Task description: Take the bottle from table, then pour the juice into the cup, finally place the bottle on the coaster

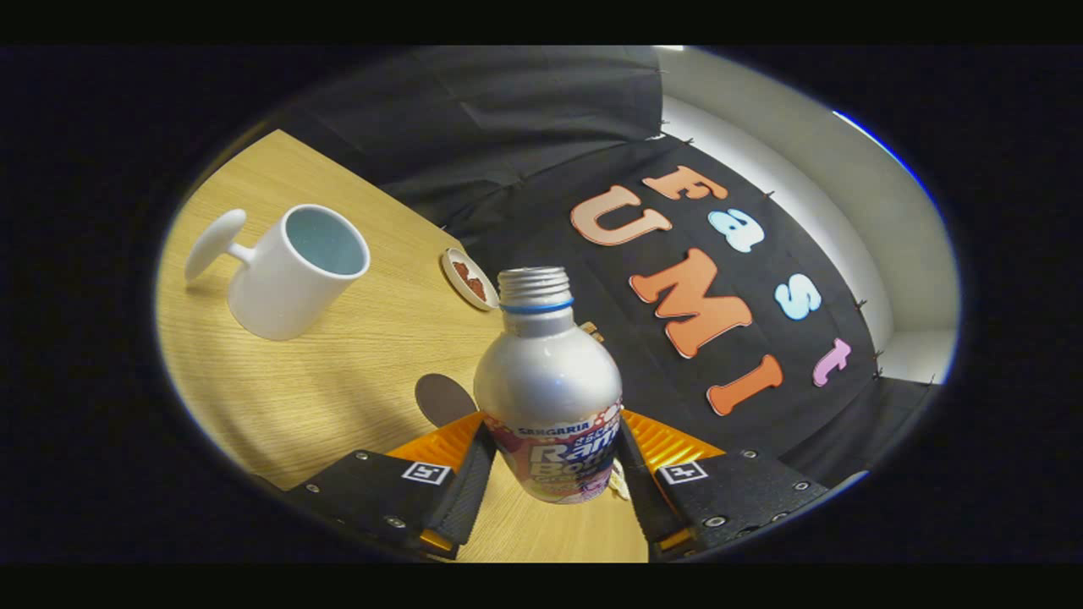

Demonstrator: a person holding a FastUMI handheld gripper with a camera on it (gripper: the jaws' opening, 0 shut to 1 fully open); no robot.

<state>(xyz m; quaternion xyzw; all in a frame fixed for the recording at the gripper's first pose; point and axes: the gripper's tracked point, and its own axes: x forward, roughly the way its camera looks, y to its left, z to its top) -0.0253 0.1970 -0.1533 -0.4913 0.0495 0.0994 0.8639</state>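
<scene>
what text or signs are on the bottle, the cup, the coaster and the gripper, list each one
bottle, held between the shut fingers of the gripper: a printed label, warped by the curve and partly covered by the fingers; not read out here.
square markers on the fingers: black-and-white patterns, no words.
cup: no text.
coaster: a reddish figure, too small to tell any writing.

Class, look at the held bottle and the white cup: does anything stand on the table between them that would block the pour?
Nothing visible does. The gripper is shut on the bottle, and bare table lies between it and the cup. The coaster sits beyond, off that path.
</scene>
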